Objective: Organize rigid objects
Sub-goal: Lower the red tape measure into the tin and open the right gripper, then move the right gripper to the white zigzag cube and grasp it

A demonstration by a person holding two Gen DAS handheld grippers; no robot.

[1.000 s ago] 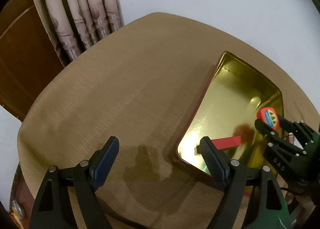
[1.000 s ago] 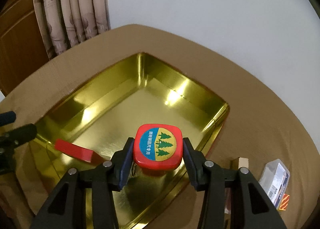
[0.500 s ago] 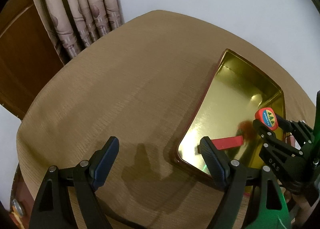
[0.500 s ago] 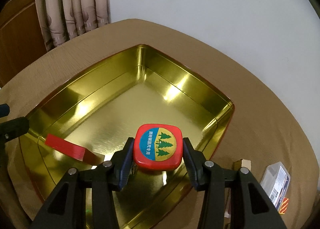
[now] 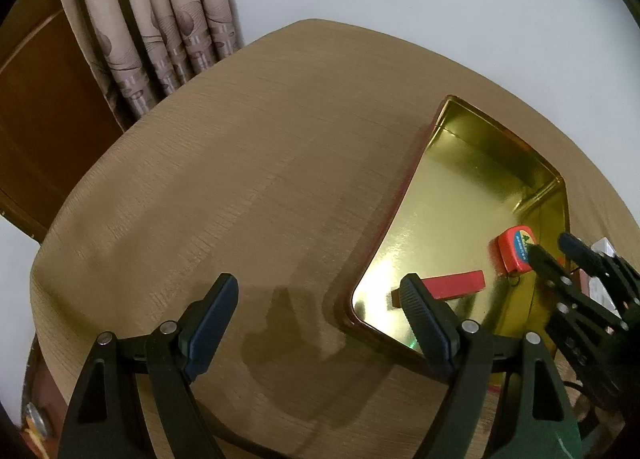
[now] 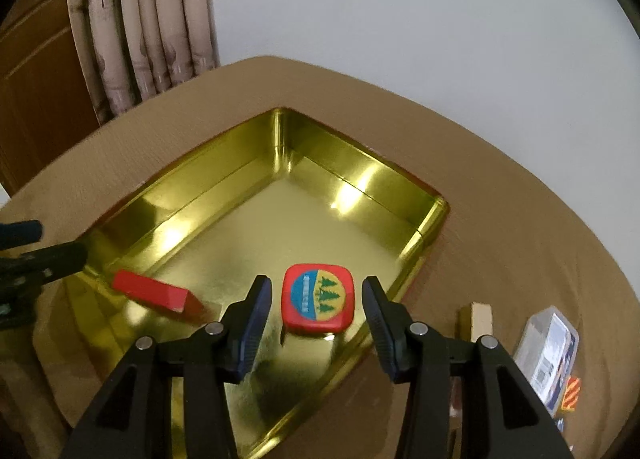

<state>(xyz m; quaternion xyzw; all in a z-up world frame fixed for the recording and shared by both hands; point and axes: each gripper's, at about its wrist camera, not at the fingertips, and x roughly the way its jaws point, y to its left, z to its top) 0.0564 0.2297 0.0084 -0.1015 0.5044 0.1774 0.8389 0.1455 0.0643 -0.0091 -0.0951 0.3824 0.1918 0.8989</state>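
Note:
A gold tin tray point(image 6: 360, 175) point(image 5: 500, 139) lies on the brown round table. A red tape measure point(image 6: 318, 297) point(image 5: 514, 255) with a blue and yellow tree label lies on the tray floor near its right wall. A red flat block point(image 6: 154, 290) point(image 5: 452, 283) lies in the tray to its left. My right gripper point(image 6: 316, 301) is open, its jaws either side of the tape measure and apart from it. It also shows in the left wrist view point(image 5: 556, 251). My left gripper point(image 5: 320, 299) is open and empty, above the table at the tray's near corner.
To the right of the tray lie a small wooden block point(image 6: 480, 317) and a clear plastic case point(image 6: 548, 351) with a printed label. Patterned curtains point(image 5: 160, 19) and a wooden door point(image 5: 40, 119) stand behind the table. The table's left half point(image 5: 200, 199) is bare cloth.
My right gripper has opened and let go of the tape measure, which now lies in the tray. The left gripper has barely moved.

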